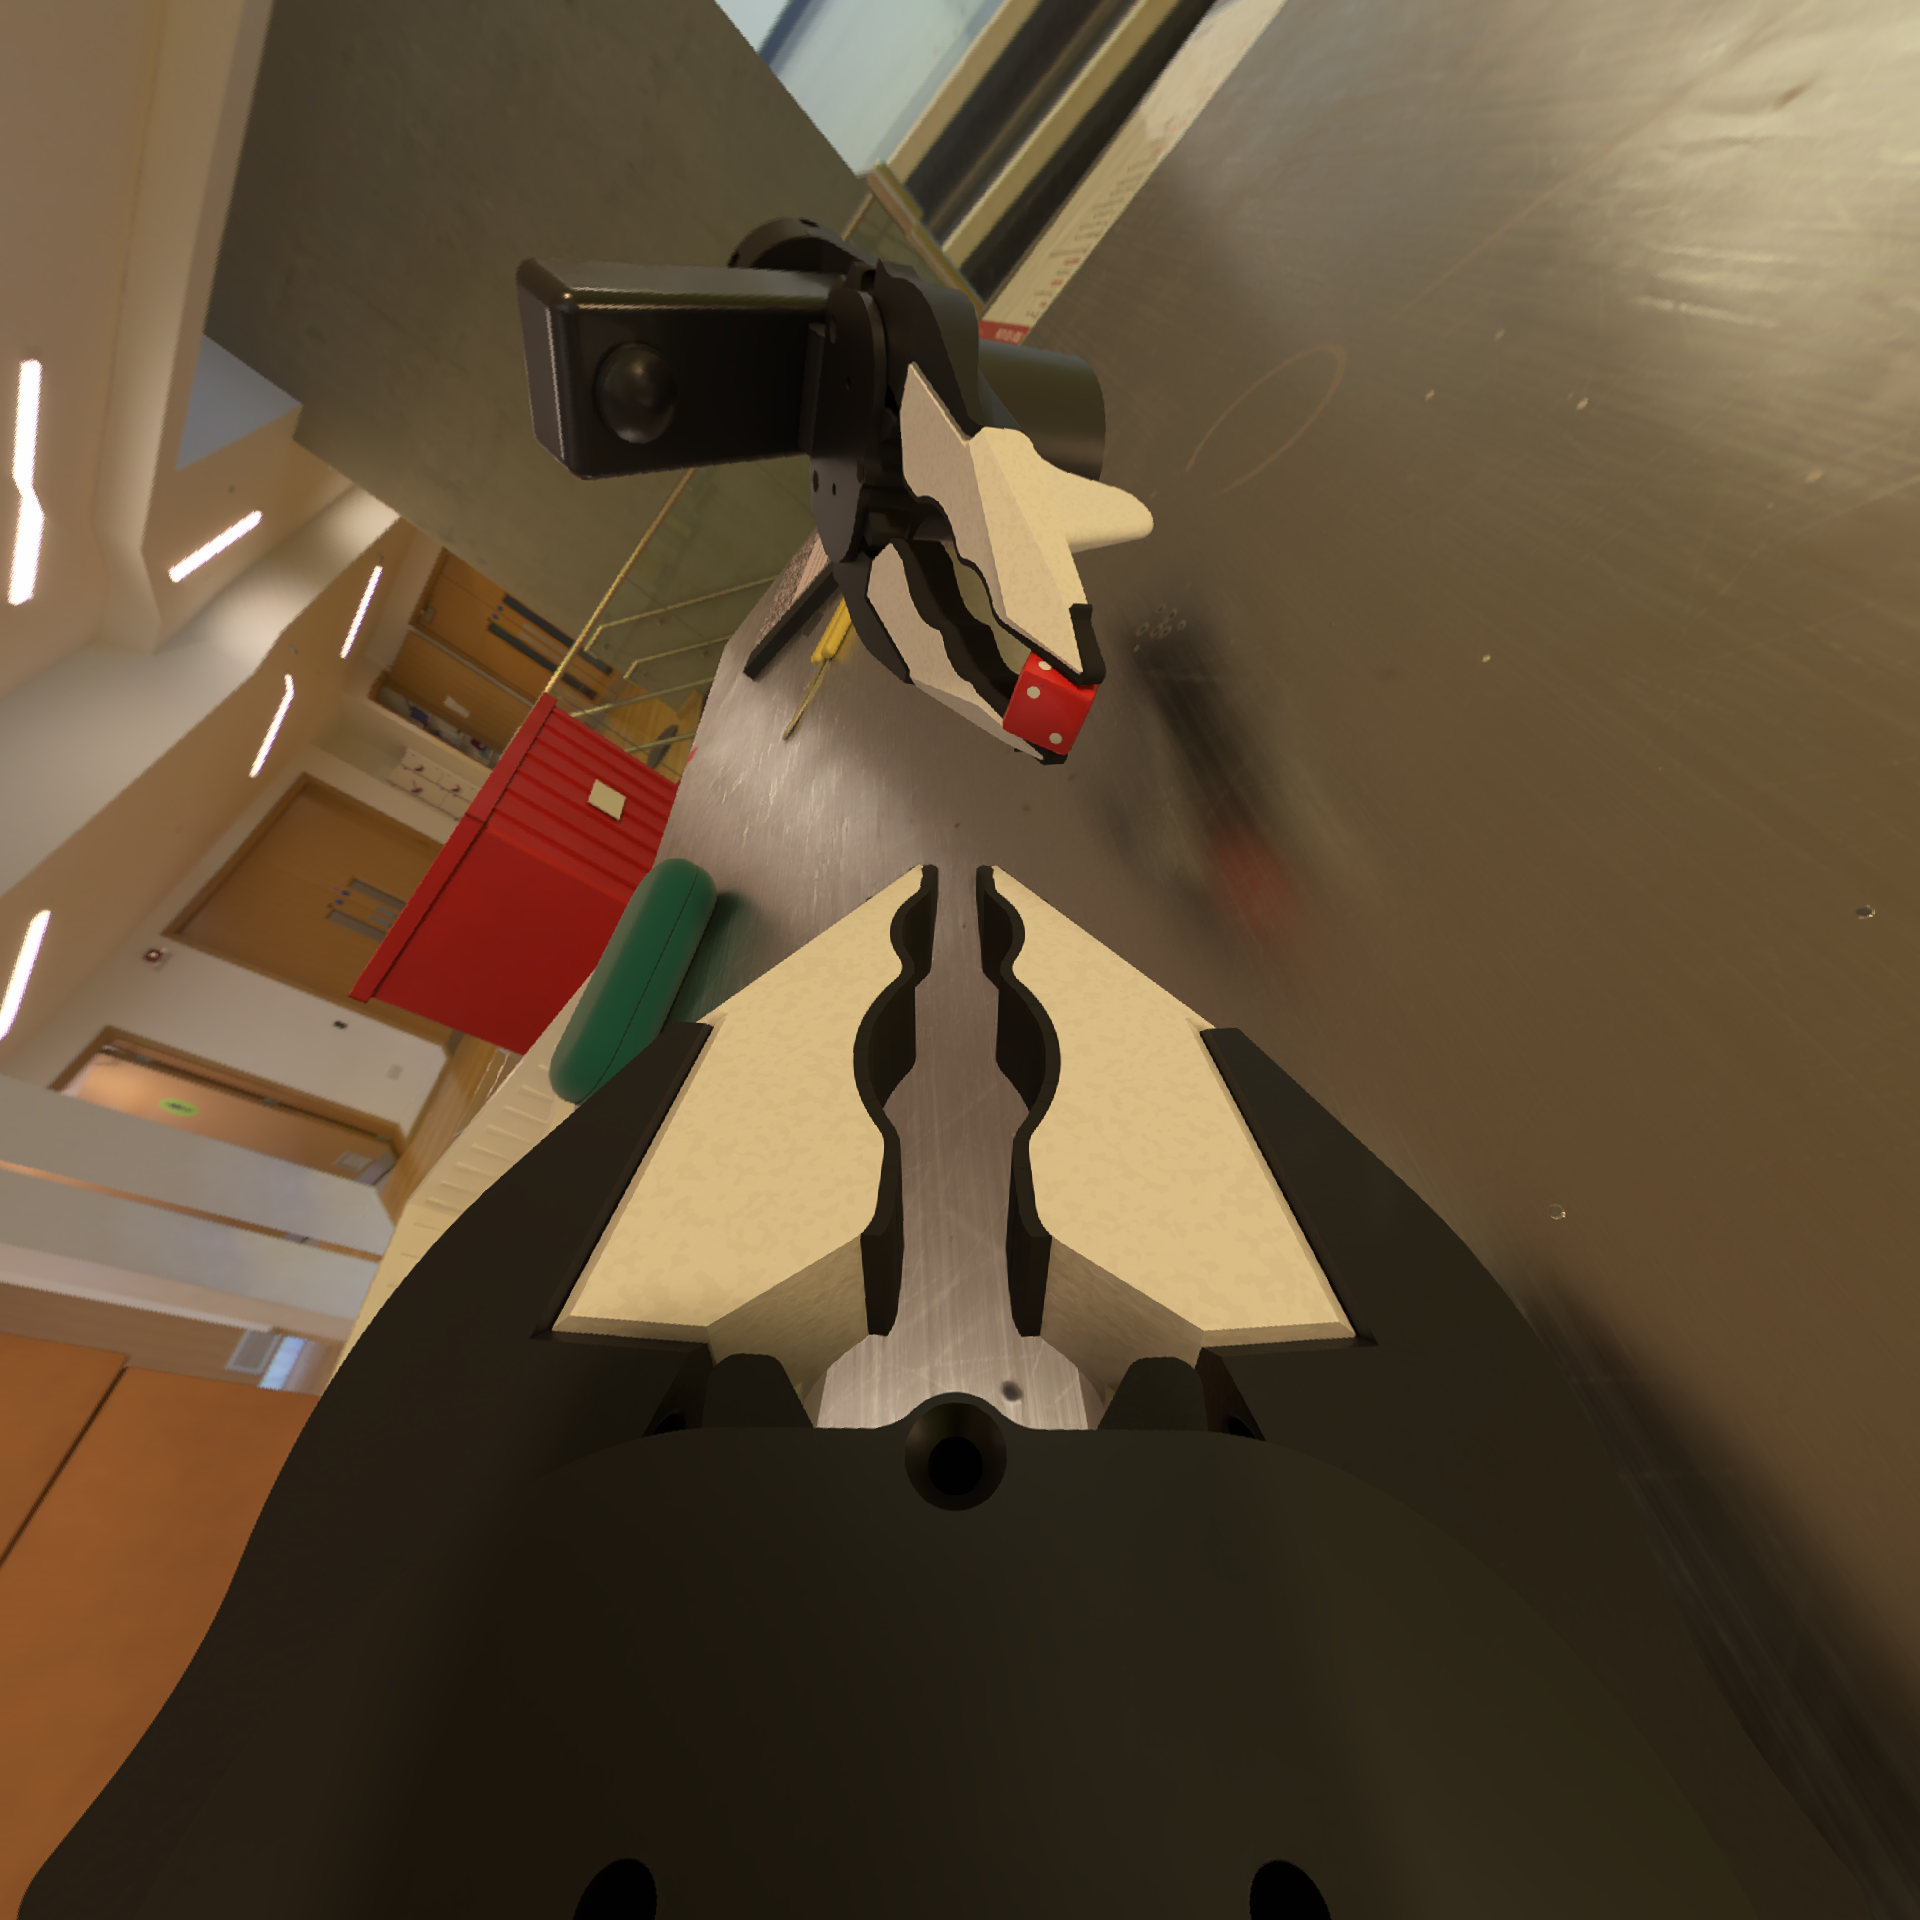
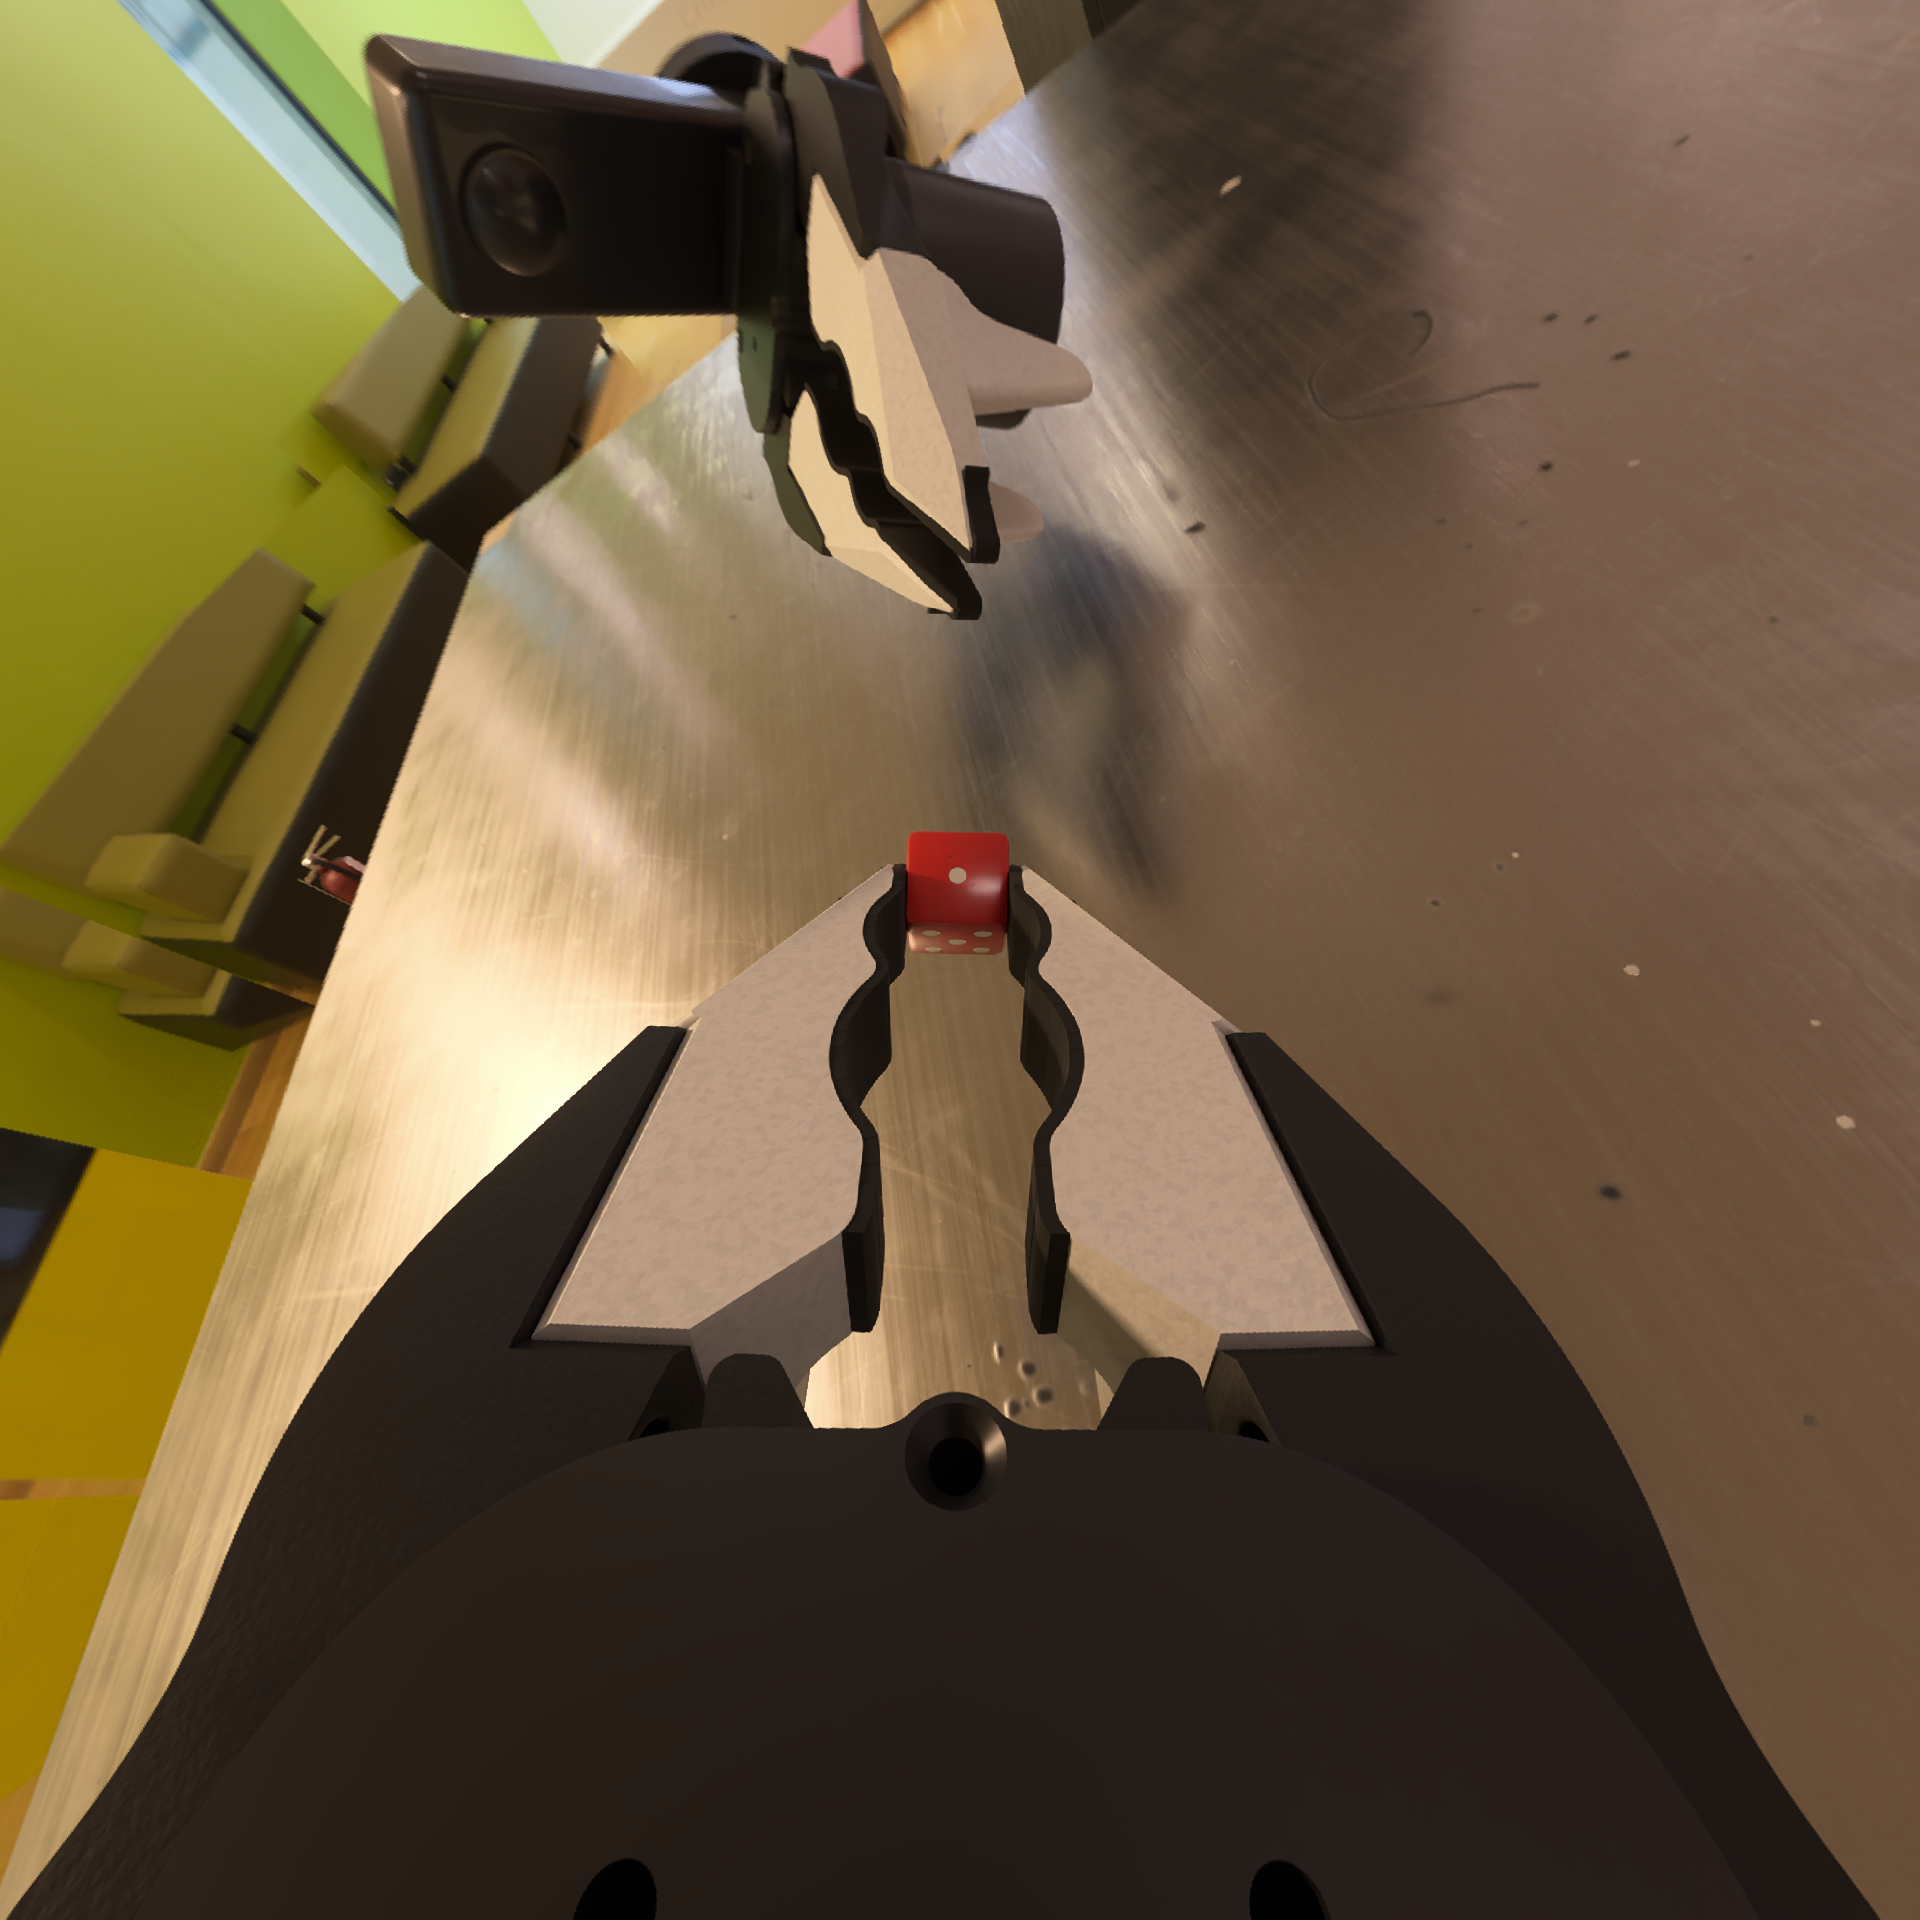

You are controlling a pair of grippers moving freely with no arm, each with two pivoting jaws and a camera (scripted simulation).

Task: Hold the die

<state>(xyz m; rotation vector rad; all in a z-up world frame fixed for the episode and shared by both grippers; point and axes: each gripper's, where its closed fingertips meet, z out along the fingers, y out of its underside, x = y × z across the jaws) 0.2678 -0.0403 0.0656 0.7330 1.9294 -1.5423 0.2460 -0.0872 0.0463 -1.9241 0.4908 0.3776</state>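
My right gripper (image 2: 956, 883) pinches the small red white-pipped die (image 2: 957, 878) at its fingertips, clear of the brushed-metal bench (image 2: 1455, 727); my left gripper (image 1: 956, 883) is nearly closed, empty. It looks light, hard, slick; 2 flat opposite faces seem safest.

table (image 1: 1558, 727): brushed metal, scratched | green case (image 1: 634, 977), perhaps resting on it

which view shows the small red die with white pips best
The right wrist view: the small red die with white pips sits close, pinched between the right gripper fingertips. The left wrist view shows it farther off, partly covered by those fingertips.
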